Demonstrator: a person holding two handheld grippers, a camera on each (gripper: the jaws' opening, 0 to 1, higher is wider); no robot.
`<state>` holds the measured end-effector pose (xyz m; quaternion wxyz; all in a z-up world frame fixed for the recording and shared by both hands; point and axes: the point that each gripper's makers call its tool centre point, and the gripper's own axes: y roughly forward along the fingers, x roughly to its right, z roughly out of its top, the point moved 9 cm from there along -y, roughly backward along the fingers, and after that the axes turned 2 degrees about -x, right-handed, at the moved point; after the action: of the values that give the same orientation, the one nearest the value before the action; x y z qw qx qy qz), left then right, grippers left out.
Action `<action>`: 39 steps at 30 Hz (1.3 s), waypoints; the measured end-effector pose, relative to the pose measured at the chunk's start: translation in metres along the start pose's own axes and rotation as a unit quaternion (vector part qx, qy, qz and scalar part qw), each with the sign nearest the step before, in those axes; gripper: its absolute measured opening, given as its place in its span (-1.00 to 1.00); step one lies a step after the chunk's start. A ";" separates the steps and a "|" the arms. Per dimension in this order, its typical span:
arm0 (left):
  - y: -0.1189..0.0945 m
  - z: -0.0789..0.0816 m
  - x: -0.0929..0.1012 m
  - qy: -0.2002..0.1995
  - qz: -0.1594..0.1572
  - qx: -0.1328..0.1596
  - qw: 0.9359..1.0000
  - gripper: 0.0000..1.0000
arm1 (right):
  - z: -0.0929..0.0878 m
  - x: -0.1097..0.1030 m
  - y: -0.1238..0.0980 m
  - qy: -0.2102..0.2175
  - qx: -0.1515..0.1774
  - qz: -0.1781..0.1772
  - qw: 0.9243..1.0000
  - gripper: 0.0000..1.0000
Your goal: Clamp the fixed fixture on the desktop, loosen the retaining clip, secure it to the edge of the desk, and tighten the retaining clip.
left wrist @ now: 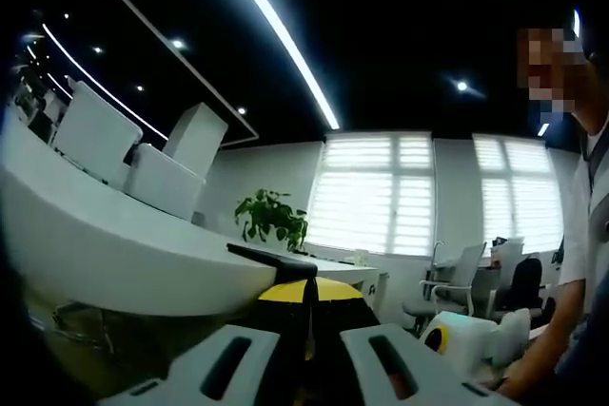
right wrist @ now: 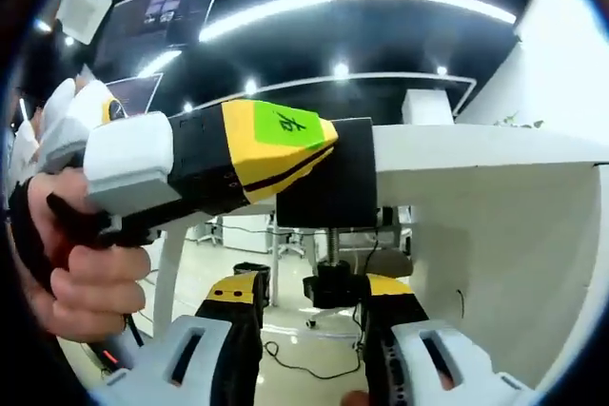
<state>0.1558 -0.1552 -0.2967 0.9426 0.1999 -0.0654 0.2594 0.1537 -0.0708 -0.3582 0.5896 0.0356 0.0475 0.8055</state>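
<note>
- Right now, in the right gripper view, the black clamp is sitting on the edge of the white desk, its flat body against the desk's rim and its threaded screw hanging down below.
- The right gripper is reaching up from under the desk, its yellow-and-black jaws closing on the round black knob at the bottom of the screw, one jaw touching each side.
- The left gripper, carrying a green sticker, is coming in from the left with a hand wrapping its handle; its yellow tip is lying against the clamp's body, but I cannot tell whether its jaws are open or closed.
- In the left gripper view, the left gripper is pressing close to a black plate at the desk edge, the jaws lying nearly together around dark, yellow-topped parts too close to make out.
- A potted plant is standing on the desk beyond, its pot hidden by the desk edge.
- Office chairs are standing by shuttered windows.
</note>
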 end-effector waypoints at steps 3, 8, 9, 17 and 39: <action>0.000 0.000 0.001 0.000 -0.001 -0.001 1.000 -0.96 | 0.000 0.007 0.003 -0.004 -0.003 -0.014 1.000 -0.44; 0.000 0.000 0.001 -0.003 0.000 0.002 1.000 -0.96 | 0.000 0.015 0.005 -0.007 -0.004 -0.001 1.000 -0.53; 0.000 0.000 0.002 -0.002 0.000 0.002 1.000 -0.96 | 0.000 0.016 0.006 -0.010 -0.002 0.008 1.000 -0.53; 0.000 0.001 0.003 0.001 0.000 -0.004 1.000 -0.96 | -0.002 0.031 0.013 0.003 0.017 0.130 0.991 -0.53; -0.001 -0.001 0.009 0.004 -0.002 -0.006 1.000 -0.96 | -0.010 0.043 0.017 -0.045 -0.021 0.214 0.976 -0.05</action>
<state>0.1638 -0.1512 -0.2955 0.9446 0.1931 -0.0627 0.2577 0.1239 -0.0352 -0.3660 0.4059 0.0688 -0.0048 0.9113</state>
